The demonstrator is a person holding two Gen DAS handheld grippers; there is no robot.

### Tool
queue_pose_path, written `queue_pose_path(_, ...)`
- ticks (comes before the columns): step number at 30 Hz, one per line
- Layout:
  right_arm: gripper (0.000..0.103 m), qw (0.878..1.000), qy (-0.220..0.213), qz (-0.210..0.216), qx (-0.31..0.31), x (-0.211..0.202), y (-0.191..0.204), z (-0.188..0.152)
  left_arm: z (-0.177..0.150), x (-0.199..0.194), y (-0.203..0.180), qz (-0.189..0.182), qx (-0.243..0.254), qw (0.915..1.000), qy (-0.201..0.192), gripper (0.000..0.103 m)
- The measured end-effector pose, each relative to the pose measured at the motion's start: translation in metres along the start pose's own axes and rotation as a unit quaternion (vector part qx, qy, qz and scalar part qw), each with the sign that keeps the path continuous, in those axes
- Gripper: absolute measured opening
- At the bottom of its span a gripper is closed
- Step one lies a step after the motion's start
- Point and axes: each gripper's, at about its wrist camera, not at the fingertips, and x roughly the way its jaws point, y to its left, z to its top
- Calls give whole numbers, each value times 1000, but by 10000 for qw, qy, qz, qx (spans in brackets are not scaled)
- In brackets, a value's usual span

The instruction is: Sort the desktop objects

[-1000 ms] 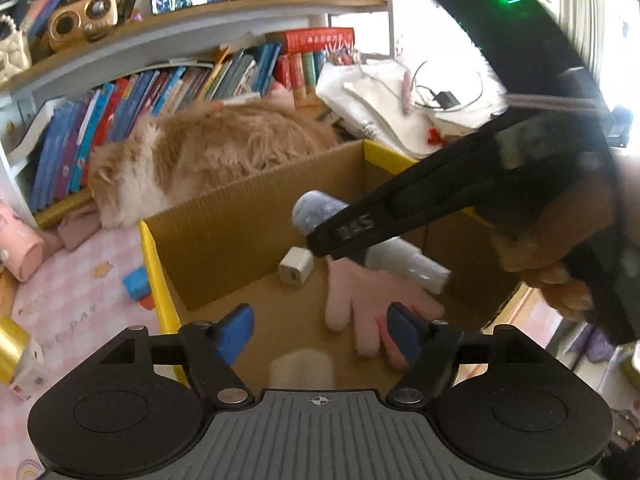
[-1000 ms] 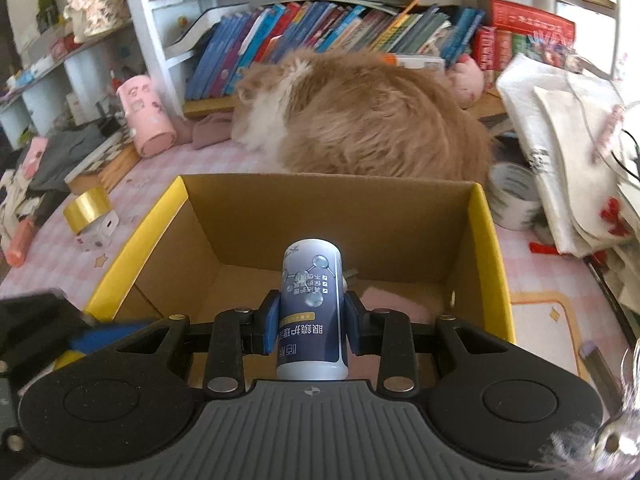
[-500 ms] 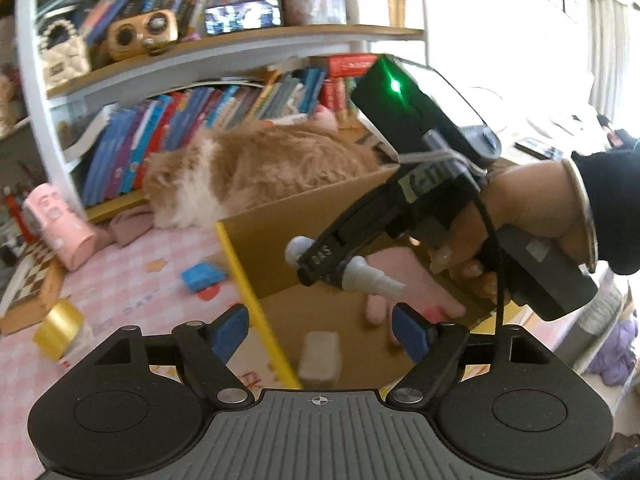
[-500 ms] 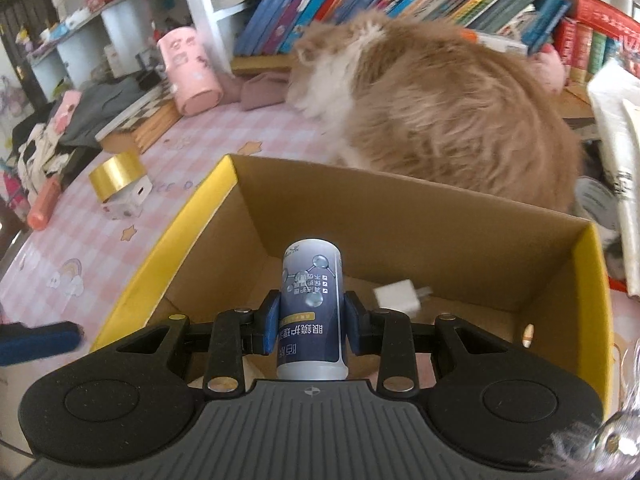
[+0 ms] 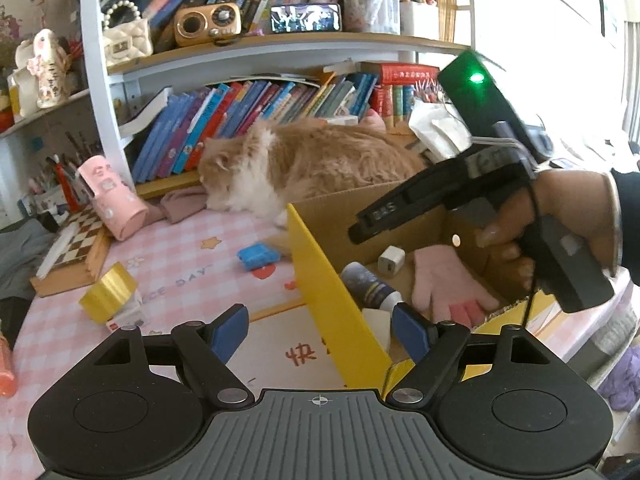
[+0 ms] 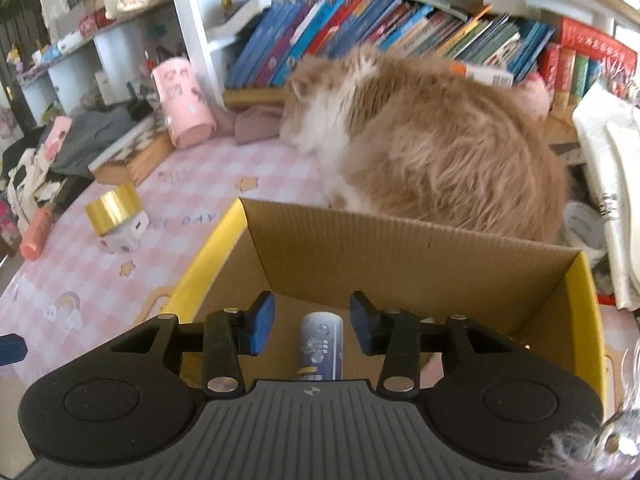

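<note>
The right gripper point(image 6: 312, 326) hangs over the open brown cardboard box with yellow outer walls point(image 6: 400, 256), and its blue pads are parting: the white-and-blue spray bottle with a printed label point(image 6: 320, 346) shows between them but clear of both pads, released and down in the box. From the left wrist view the same bottle point(image 5: 370, 284) lies on its side on the box floor, close to the near yellow wall point(image 5: 332, 292), with a small white plug-in charger cube point(image 5: 390, 260) beyond it and a pink knitted glove point(image 5: 444, 282) just to its right (fingers pointing toward the camera). A whitish block point(image 5: 378, 326) sits in the near corner.

The left gripper point(image 5: 320, 330) is spread wide with nothing between its blue pads point(image 5: 230, 332), held above the box's near corner and the pink checked tablecloth point(image 5: 180, 276). On that cloth lie a blue eraser-like block point(image 5: 258, 255), a roll of gold tape point(image 5: 107, 294) and a tipped pink cylindrical cup point(image 5: 112, 200). A fluffy ginger-and-white cat point(image 5: 312, 164) lies behind the box, before a shelf of books point(image 5: 248, 112)
</note>
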Motion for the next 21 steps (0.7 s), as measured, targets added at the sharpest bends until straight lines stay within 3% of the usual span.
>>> queue_pose_path(21, 45, 9897, -992, -886, 535, -105, 45, -49, -18, -40, 44, -460, 132, 9985, -281, 84)
